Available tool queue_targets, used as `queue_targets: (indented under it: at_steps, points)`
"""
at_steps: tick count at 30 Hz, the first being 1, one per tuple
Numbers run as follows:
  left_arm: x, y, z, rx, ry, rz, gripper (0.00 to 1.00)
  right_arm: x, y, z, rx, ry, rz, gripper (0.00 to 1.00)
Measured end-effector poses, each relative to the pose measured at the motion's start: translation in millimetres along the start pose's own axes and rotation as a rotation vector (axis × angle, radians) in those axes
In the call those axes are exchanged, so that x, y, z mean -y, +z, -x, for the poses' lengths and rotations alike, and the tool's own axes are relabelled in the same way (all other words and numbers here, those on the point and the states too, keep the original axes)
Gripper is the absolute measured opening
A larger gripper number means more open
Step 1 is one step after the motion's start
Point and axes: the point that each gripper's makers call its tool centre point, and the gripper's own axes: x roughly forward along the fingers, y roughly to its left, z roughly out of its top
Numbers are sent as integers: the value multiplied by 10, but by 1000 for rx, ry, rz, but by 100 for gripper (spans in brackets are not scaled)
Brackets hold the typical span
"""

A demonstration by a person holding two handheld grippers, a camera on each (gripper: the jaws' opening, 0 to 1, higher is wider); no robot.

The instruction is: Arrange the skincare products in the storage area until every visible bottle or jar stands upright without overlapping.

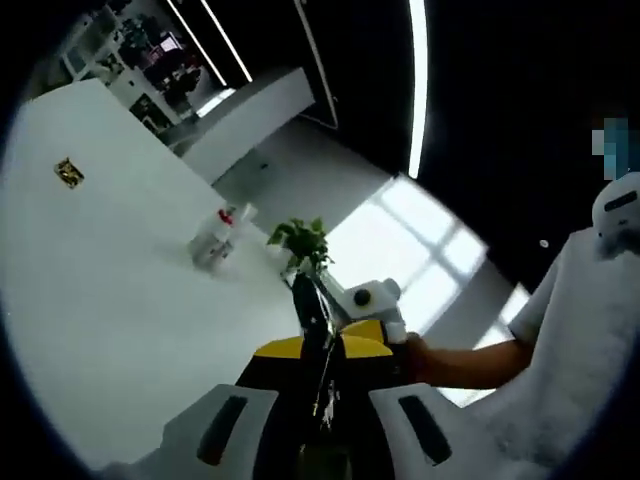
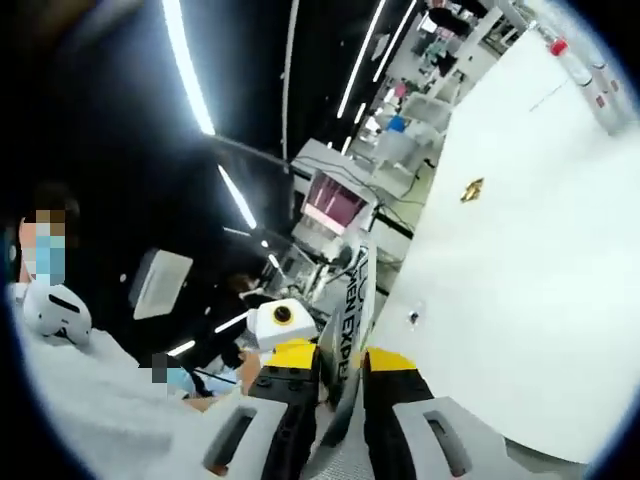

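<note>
Both grippers pinching one flat dark tube: left gripper [image 1: 318, 400], right gripper [image 2: 345, 395]; tube [image 2: 352, 300] looking soft, light, slippery; safest hold near stiff ends; clear bottle [image 1: 215, 238] lying on white table [image 1: 100, 290].

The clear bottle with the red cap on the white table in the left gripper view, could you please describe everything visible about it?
The clear bottle looks like see-through plastic with a pale label and a small red cap toward its upper right end. It lies tipped on its side, resting on the white table near the far edge, with a green plant close beside it. No gripper touches it. Finer detail is too blurred to read.
</note>
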Motion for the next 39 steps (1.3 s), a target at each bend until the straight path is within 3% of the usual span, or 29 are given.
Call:
queue_targets:
  at_steps: [2,4,6,8,10,13,16,20,24,27,28,30,33,35,39]
  points:
    - [74,20,11,2,-48,7,0,-26,-1,0,5,25,14,12]
    - [73,18,23,-3,-40,-33,0,-66,7,12,8,50,-3,11]
    - [33,59,44,18,-21,-46,10,-116,57,41,21,78,14,11]
    - [9,71,52,26,-22,29,24,-189,103,77,25,115,35,10]
    - [6,35,35,7,-40,100,36,-274,193,112,54,144,82,10]
    - [25,-18,-3,-20,-55,121,48,-320,354,169,106,150,124,10]
    - [142,-90,-8,-61,-114,189,45,-379,465,192,151,179,148,10]
    - [217,-79,-18,-66,-177,309,34,-489,529,168,191,230,135,10]
    - [272,-39,-13,-48,-216,327,30,-527,571,163,231,264,113,9]
    - [204,15,-4,-13,-196,352,42,-571,572,158,238,288,95,9]
    - [243,43,3,-3,-227,389,42,-588,572,157,240,295,90,9]
    - [341,64,28,-7,-293,425,33,-598,562,145,238,301,90,9]
    - [491,156,118,20,-415,481,7,-587,522,102,223,297,92,9]
    - [399,164,128,38,-378,477,5,-578,499,83,224,291,95,10]
    - [364,211,128,82,-340,335,0,-505,511,46,257,257,95,11]
